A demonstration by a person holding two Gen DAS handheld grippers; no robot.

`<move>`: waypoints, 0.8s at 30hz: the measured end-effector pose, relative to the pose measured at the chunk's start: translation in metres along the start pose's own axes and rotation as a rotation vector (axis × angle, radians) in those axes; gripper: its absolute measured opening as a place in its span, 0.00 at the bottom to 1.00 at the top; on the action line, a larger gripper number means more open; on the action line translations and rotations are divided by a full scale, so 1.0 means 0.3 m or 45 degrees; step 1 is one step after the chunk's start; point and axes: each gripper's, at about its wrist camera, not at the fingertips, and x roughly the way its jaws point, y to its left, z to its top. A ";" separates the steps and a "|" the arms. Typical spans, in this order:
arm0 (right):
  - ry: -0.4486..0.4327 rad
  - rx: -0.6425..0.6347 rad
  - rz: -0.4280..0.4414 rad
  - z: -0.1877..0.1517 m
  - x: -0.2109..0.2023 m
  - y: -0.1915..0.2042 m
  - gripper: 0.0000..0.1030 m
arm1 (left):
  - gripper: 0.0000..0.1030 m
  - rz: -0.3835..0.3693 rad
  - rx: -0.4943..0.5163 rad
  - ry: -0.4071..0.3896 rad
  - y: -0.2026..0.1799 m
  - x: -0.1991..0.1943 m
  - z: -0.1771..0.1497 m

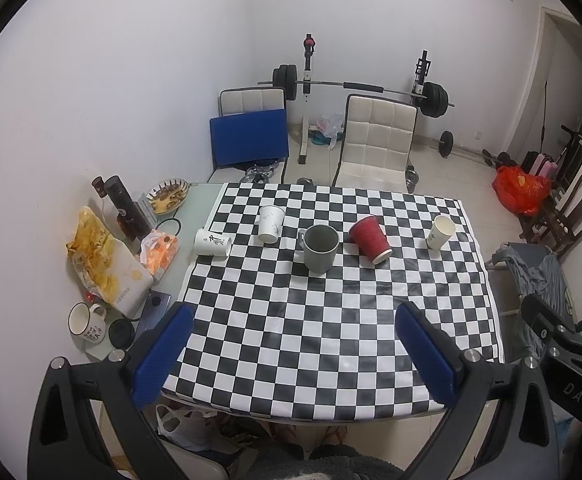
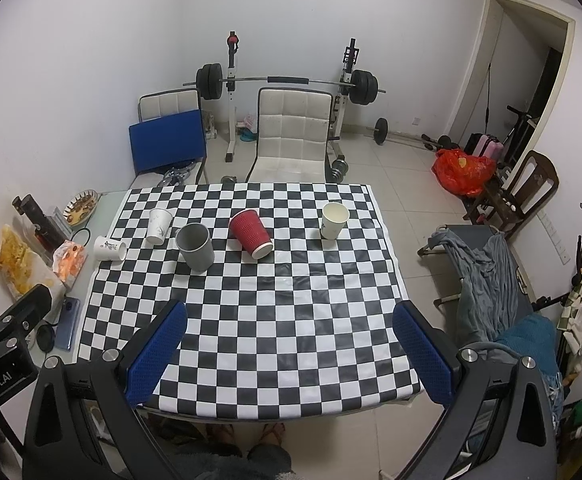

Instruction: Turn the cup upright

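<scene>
A red ribbed paper cup (image 1: 370, 238) (image 2: 250, 233) lies on its side mid-table, its mouth towards me. A white printed paper cup (image 1: 212, 243) (image 2: 109, 249) lies on its side at the cloth's left edge. A grey mug (image 1: 320, 248) (image 2: 195, 247), a white cup (image 1: 270, 224) (image 2: 159, 221) and a white cup (image 1: 440, 232) (image 2: 334, 220) at the right stand upright. My left gripper (image 1: 293, 320) and right gripper (image 2: 289, 318) are open and empty, held above the table's near edge, well short of the cups.
The checkered cloth (image 1: 331, 320) covers the table. Snack bags (image 1: 95, 252), a dark bottle (image 1: 125, 208), a bowl (image 1: 167, 196), a mug (image 1: 85, 322) and a phone (image 2: 67, 324) crowd the left side. White chairs (image 1: 375, 140) stand behind; a cot with clothes (image 2: 487, 276) is right.
</scene>
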 end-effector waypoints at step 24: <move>0.000 0.002 0.018 0.014 -0.004 0.013 1.00 | 1.00 0.000 -0.002 -0.005 -0.002 -0.009 -0.002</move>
